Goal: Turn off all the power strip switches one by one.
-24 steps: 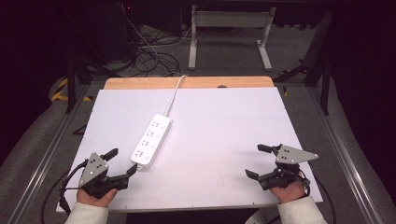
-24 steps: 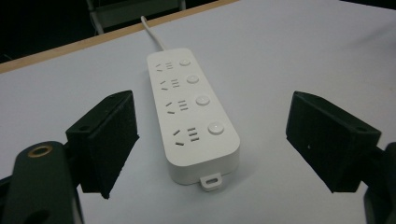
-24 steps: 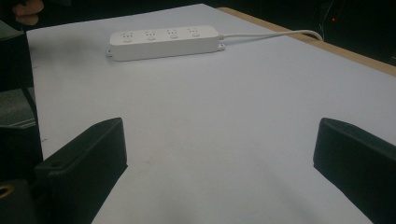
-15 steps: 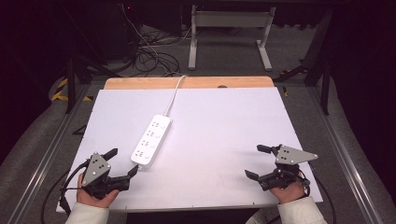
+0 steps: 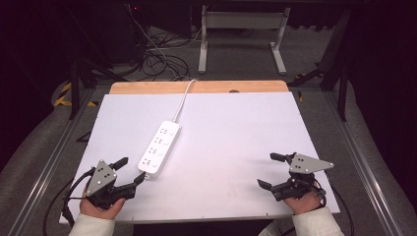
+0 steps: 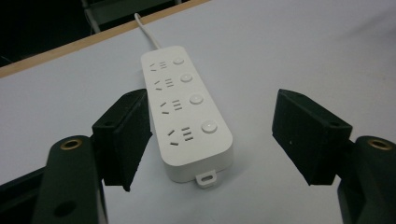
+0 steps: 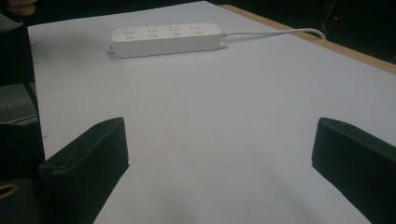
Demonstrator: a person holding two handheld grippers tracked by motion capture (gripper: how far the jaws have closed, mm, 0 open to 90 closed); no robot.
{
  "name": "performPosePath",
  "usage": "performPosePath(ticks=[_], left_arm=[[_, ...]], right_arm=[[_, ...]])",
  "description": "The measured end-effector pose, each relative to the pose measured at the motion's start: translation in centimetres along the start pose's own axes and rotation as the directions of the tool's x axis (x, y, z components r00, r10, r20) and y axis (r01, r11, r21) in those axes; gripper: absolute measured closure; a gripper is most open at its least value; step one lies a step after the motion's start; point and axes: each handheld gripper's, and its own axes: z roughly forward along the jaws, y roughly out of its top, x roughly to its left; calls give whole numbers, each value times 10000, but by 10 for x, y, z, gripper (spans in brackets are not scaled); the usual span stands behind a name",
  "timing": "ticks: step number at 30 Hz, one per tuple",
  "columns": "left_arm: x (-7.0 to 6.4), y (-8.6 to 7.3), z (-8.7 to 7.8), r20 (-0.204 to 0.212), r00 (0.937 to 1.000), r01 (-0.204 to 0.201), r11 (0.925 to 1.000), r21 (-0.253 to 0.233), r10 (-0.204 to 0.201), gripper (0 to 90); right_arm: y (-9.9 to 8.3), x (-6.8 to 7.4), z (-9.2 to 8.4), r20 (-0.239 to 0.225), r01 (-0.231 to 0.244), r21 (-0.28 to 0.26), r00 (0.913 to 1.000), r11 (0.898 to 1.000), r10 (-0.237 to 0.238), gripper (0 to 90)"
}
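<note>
The fingers of the left gripper stand wide apart with nothing between the pads; in the left gripper view the left gripper frames the near end of the white power strip, which lies just ahead of the fingertips and is not touched by them. The strip has four socket groups, each with a round button beside it, and a small mounting tab at its near end. It lies flat on the white surface, left of the middle, running at a slant away from the person, and its white cable leads from the far end over the wooden edge at the back. The fingers of the right gripper are likewise spread wide and hold nothing; in its own view the right gripper looks over bare surface, with the strip well apart across the sheet. Each gripper is held in a hand near the front edge, the left hand at the near left corner, the right hand at the near right.
</note>
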Motion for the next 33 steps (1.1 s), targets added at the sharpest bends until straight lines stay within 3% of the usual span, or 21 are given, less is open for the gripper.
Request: performPosePath(ticks=[5, 10, 23, 33], left_arm=[[2, 6, 2, 13, 9993, 364, 9993, 104, -364, 357], [7, 14, 8, -58, 9995, 318, 9987, 389, -316, 445], [16, 26, 27, 236, 9986, 455, 9971, 618, -470, 490], [20, 34, 42, 165, 9994, 295, 9965, 777, -309, 489]], right_arm=[[0, 1, 1, -2, 17, 53, 10000, 10000, -17, 44], [0, 1, 3, -44, 39, 71, 10000, 10000, -39, 44], [0, 2, 5, -78, 39, 188, 10000, 9998, -37, 44], [-1, 2, 6, -132, 52, 244, 9999, 9997, -49, 44]])
